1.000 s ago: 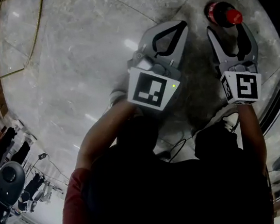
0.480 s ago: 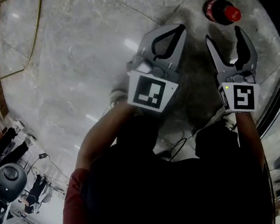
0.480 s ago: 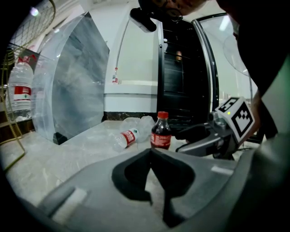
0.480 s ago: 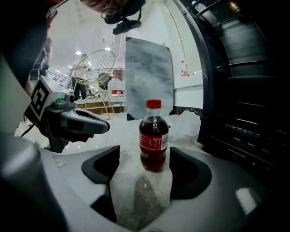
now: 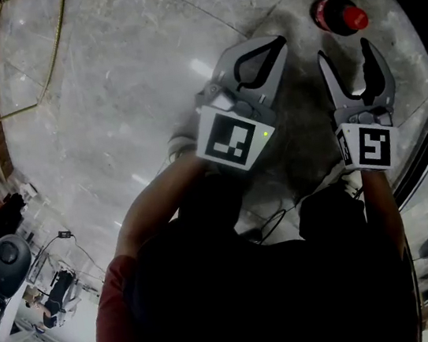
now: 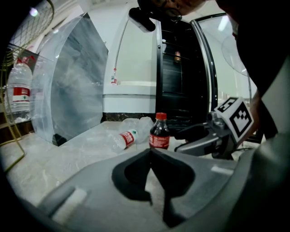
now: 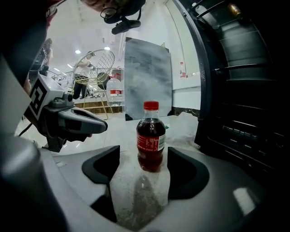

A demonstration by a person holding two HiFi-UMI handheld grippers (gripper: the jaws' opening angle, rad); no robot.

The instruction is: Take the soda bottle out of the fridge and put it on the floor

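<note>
The soda bottle (image 5: 339,15), dark cola with a red cap and red label, stands upright on the grey marble floor (image 5: 122,92). It also shows in the right gripper view as the soda bottle (image 7: 151,138), just beyond the jaws, and in the left gripper view as the soda bottle (image 6: 159,132). My right gripper (image 5: 343,51) is open, drawn back a short way from the bottle and not touching it. My left gripper (image 5: 278,39) is shut on nothing, to the left of the bottle.
The open fridge (image 7: 244,90) with dark shelves stands to the right of the bottle. An empty clear plastic bottle (image 6: 123,138) lies on the floor near a marble pillar (image 6: 74,86). A gold wire rack (image 7: 97,68) holds a water bottle (image 6: 19,93).
My right gripper opened off the soda bottle and pulled back toward me, leaving the bottle standing on the floor. The left gripper hardly moved.
</note>
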